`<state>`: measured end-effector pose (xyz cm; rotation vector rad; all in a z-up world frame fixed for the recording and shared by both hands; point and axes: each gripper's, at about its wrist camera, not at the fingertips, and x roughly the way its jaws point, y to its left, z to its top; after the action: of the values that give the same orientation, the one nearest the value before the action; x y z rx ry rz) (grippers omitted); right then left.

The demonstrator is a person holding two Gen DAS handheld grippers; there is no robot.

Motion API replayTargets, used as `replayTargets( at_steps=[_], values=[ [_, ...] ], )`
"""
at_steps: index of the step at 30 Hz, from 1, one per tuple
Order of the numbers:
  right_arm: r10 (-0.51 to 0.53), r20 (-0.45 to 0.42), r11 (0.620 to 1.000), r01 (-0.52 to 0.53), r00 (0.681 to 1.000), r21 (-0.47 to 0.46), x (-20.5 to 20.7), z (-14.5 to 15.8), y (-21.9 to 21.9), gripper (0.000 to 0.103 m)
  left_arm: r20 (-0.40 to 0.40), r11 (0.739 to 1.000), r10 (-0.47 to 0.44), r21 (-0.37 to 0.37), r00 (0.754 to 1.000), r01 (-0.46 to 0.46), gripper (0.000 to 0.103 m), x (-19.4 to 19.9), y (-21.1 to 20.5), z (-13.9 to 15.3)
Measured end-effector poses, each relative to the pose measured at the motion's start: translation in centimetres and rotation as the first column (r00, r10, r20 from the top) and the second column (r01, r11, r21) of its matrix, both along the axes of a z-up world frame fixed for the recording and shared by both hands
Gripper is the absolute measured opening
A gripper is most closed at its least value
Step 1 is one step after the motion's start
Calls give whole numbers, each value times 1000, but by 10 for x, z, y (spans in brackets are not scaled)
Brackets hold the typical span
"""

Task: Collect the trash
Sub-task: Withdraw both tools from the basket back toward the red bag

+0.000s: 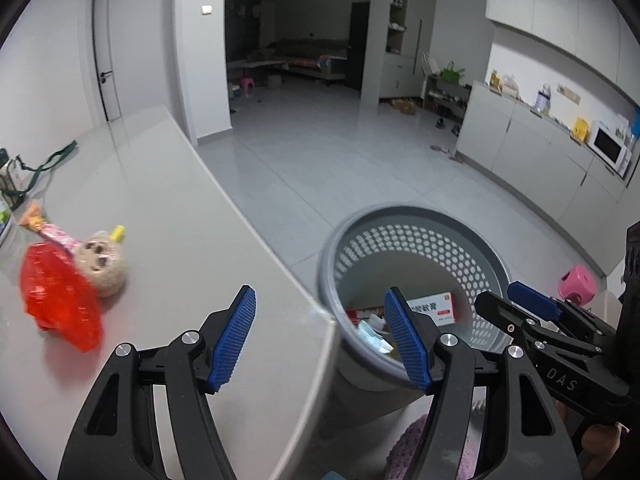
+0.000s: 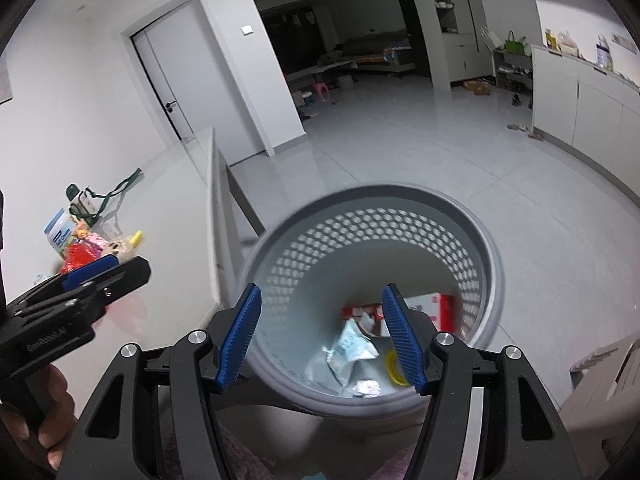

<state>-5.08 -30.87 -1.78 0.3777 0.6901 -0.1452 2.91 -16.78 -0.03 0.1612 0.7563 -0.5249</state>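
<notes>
2 empty grippers, left (image 1: 320, 336) and right (image 2: 320, 336), jaws apart above bin (image 2: 494, 264).

My left wrist cam looked fwd and down over the desk (image 1: 168, 208) corner, close to the grey basket (image 1: 420, 216). My right cam sat nearly above that basket (image 2: 494, 264), facing down into it. Both shared basket, desk, floor (image 1: 320, 160) and doorway beyond.

We see a pale tiled floor (image 1: 320, 152), white walls (image 1: 48, 64), a closed door (image 1: 132, 44), cabinets (image 1: 520, 140) and a dim room beyond (image 1: 296, 40).
</notes>
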Motion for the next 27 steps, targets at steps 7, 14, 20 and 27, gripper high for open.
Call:
replayTargets(
  at_steps=[7, 14, 20, 27],
  values=[
    [34, 76, 999, -35, 997, 6, 0, 20, 34, 61, 34, 998, 69, 7, 997, -69, 66, -4, 56, 14],
    [130, 74, 991, -127, 989, -42, 12, 28, 81, 62, 46, 988, 149, -33, 988, -148, 66, -9, 109, 22],
    [204, 49, 978, -201, 978, -57, 27, 22, 121, 63, 32, 978, 200, -59, 979, -198, 66, -11, 152, 16],
    [298, 0, 953, -298, 954, -56, 53, 6, 175, 63, 22, 957, 290, -40, 957, -289, 66, -2, 204, -1]
  ],
)
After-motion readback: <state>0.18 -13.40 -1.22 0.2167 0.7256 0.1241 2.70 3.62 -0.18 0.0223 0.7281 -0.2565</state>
